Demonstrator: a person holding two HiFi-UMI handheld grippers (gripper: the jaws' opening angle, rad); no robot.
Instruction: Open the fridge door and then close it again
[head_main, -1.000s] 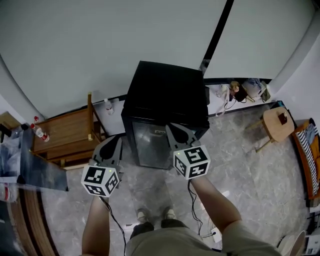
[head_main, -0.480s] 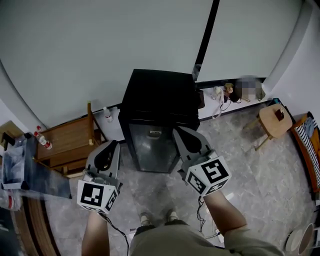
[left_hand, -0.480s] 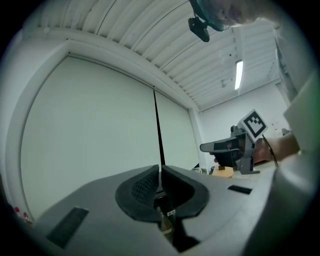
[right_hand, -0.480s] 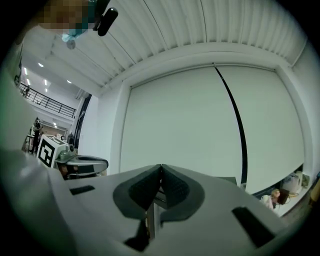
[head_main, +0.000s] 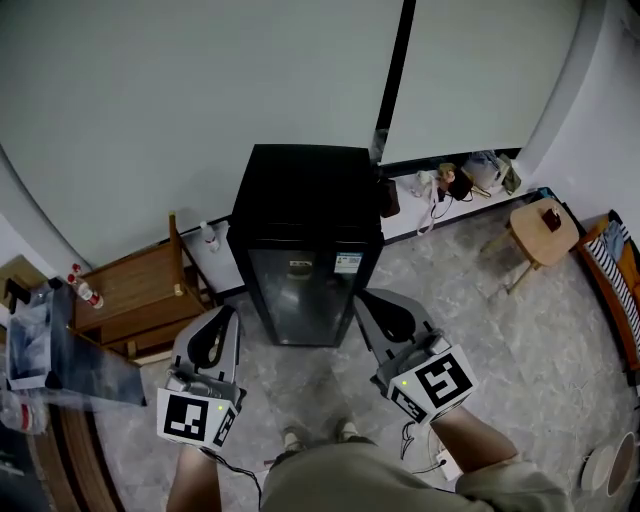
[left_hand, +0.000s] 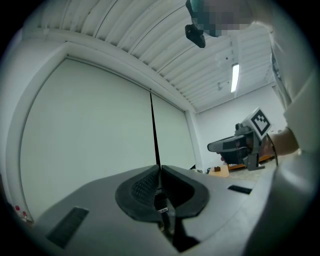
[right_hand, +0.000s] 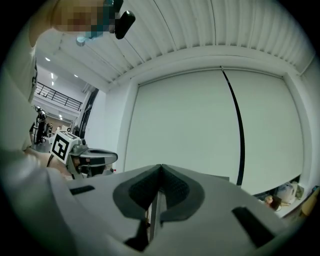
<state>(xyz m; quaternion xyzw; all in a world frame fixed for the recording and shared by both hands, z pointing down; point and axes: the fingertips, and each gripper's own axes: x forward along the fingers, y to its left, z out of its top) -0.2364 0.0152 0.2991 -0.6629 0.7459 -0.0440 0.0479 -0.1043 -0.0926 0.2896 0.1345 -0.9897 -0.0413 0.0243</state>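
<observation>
Hovering level, the left gripper (head_main: 227, 312) and right gripper (head_main: 364, 297) are both pinched together on nothing. Just ahead, apart from both, stands the black fridge (head_main: 305, 200), its glass door (head_main: 300, 305) closed. Closed jaws may slip off the door edge instead of catching it. Its door stickers (head_main: 348, 263) are unreadable.

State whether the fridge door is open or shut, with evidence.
Shut: the door lies flush with the front of the fridge, with no gap showing.
</observation>
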